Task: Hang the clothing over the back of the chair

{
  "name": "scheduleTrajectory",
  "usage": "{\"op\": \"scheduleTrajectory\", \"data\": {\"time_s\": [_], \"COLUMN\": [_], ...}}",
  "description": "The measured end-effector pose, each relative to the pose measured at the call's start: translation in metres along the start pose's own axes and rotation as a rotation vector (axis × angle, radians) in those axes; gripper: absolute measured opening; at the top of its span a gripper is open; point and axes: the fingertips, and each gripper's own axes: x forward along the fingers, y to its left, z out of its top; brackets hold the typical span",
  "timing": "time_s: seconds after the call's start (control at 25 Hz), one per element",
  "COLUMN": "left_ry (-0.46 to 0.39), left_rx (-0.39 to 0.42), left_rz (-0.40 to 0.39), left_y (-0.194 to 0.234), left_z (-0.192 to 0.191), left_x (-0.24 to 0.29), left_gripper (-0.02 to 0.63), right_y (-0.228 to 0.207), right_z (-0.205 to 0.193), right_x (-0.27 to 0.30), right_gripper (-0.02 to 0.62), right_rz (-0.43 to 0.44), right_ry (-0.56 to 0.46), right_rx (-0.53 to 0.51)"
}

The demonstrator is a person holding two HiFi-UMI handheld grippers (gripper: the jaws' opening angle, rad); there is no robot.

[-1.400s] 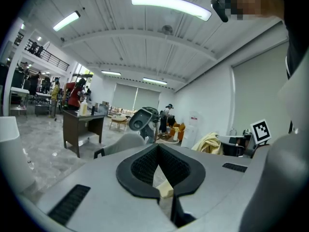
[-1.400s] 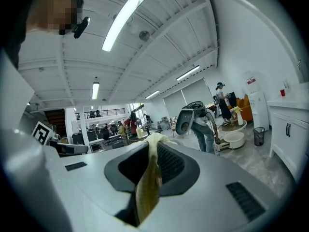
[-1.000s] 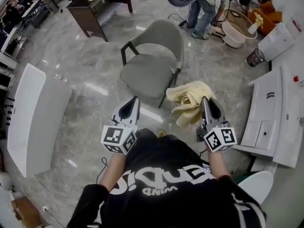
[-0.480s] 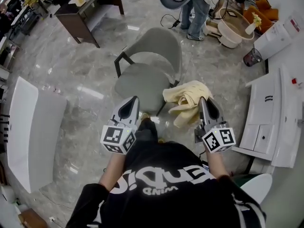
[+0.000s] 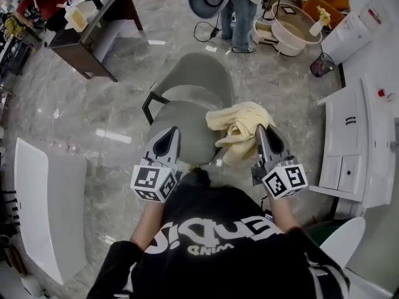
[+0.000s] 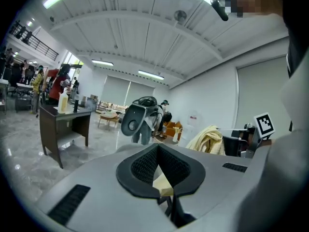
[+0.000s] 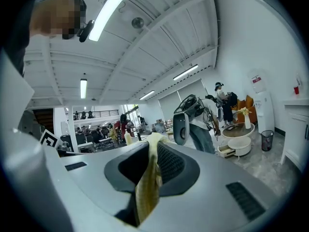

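A grey-green armchair (image 5: 194,89) stands on the marble floor just ahead of me, its back on the far side. My right gripper (image 5: 263,133) is shut on a bunched pale yellow garment (image 5: 239,124), which hangs beside the seat's right edge. In the right gripper view the cloth (image 7: 147,187) runs down between the closed jaws of the right gripper (image 7: 152,144). My left gripper (image 5: 168,137) hovers over the seat's near-left corner, shut, with no cloth on it in the head view. In the left gripper view the left gripper (image 6: 158,151) shows a pale sliver in its gap that I cannot identify.
A person (image 5: 240,17) with a round grey device stands just beyond the chair. A dark desk (image 5: 93,30) is at far left, a white panel (image 5: 47,204) at near left. White cabinets (image 5: 349,142) line the right. A round tub (image 5: 293,33) and a bin (image 5: 322,64) stand behind.
I have walked toward the chair: it now lies right under both grippers. The yellow garment stays in the right gripper, and both grippers keep their pose.
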Motion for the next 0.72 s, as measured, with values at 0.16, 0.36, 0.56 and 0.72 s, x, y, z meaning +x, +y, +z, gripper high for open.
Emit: {"op": "scheduleTrajectory", "data": {"time_s": [0.16, 0.36, 0.56, 0.72], "left_ry": [0.011, 0.029, 0.040, 0.034], "left_rx": [0.016, 0.019, 0.020, 0.013], "left_rz": [-0.056, -0.100, -0.120, -0.113], "left_y": [0.011, 0.017, 0.017, 0.016], "left_z": [0.008, 0.016, 0.019, 0.024], "left_x": [0.021, 0.044, 0.067, 0.078], "left_gripper": [0.015, 0.015, 0.015, 0.015], "right_y": [-0.005, -0.011, -0.020, -0.025], "right_z": [0.000, 0.003, 0.019, 0.035], "right_x": [0.018, 0.039, 0.058, 0.072], "right_gripper": [0.055, 0.055, 0.055, 0.055], "right_rz": [-0.041, -0.080, -0.079, -0.062], "right_ry": [-0.007, 0.003, 0.000, -0.002], "right_rx": [0.003, 0.003, -0.016, -0.022]}}
